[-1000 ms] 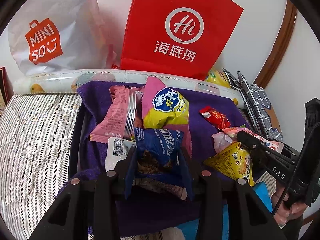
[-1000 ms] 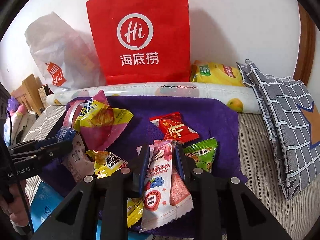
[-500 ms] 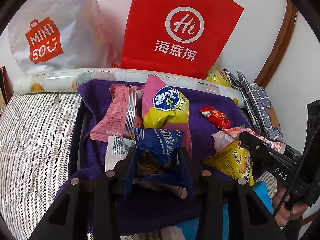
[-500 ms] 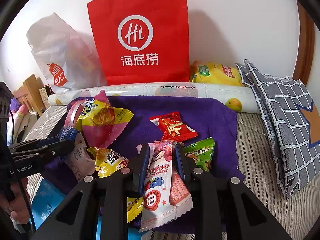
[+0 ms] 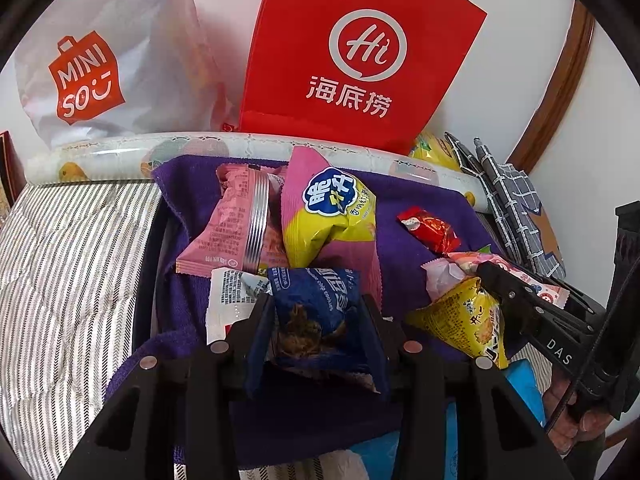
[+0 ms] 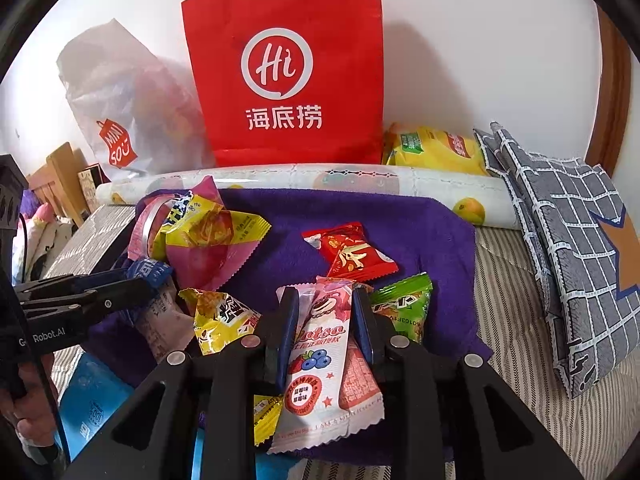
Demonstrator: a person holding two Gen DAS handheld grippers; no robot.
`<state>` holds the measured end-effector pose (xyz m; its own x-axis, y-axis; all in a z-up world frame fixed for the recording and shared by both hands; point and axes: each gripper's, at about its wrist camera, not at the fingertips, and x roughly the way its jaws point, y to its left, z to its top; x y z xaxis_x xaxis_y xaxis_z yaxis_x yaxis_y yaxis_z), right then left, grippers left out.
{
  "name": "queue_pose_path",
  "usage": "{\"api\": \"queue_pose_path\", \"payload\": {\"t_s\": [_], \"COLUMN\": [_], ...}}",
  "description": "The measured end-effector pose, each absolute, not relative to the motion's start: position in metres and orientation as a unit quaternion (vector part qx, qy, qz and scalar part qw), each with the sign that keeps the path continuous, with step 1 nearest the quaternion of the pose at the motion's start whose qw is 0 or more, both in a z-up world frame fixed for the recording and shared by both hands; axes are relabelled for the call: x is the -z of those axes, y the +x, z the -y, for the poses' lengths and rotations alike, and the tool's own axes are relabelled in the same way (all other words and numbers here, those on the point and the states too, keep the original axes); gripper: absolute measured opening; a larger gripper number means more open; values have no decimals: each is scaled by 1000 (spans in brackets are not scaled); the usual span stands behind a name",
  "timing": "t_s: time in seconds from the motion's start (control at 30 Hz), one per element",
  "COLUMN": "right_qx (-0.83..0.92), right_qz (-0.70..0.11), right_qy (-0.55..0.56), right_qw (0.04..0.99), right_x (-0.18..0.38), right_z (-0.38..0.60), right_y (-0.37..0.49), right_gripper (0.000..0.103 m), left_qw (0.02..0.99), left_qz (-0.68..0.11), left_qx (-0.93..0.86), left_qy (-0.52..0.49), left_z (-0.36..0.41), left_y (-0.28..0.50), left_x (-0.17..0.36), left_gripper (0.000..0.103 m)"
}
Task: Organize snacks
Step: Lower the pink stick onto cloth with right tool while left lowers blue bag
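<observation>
My left gripper (image 5: pixel 314 306) is shut on a blue chocolate-chip cookie packet (image 5: pixel 312 312), held just above the purple towel (image 5: pixel 416 208). My right gripper (image 6: pixel 326 304) is shut on a pink strawberry-blueberry snack packet (image 6: pixel 320 352). In the left wrist view, a pink packet (image 5: pixel 224 220), a yellow and pink chip bag (image 5: pixel 328 216), a red candy packet (image 5: pixel 430 230) and a yellow packet (image 5: pixel 464 320) lie on the towel. The right wrist view adds a green packet (image 6: pixel 404 308), and the left gripper shows at its left edge (image 6: pixel 136 280).
A red paper bag (image 6: pixel 284 64) and a white MINISO plastic bag (image 5: pixel 92 64) stand against the wall behind a rolled patterned sheet (image 6: pixel 320 180). A grey checked cushion (image 6: pixel 568 232) lies at the right. A yellow chip bag (image 6: pixel 436 144) sits behind the roll. Striped bedding (image 5: pixel 60 260) surrounds the towel.
Both grippers stay shut on their packets. The views have shifted only slightly; the right gripper with the pink packet has lifted a little.
</observation>
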<state>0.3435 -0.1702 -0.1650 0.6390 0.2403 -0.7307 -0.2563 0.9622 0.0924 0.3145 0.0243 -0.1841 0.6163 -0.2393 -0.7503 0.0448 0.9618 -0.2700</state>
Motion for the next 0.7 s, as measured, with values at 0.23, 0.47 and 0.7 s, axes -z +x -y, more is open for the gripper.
{"api": "queue_pose_path", "payload": {"t_s": [0.23, 0.47, 0.7], "right_qx": [-134, -128, -125], "right_qz": [-397, -389, -374], "right_qy": [-12, -6, 3], "right_qw": [908, 912, 919], "right_x": [165, 162, 155], "right_z": [169, 175, 180], "right_y": [342, 340, 337], "right_gripper": [34, 35, 42], "left_qw": [890, 895, 890], "left_qz": [-434, -424, -426], "left_qx": [89, 90, 107], "left_qy": [-113, -101, -123], "left_z": [-22, -17, -21], "left_y": [314, 310, 310], "left_x": [185, 179, 175], "left_gripper": [48, 70, 80]}}
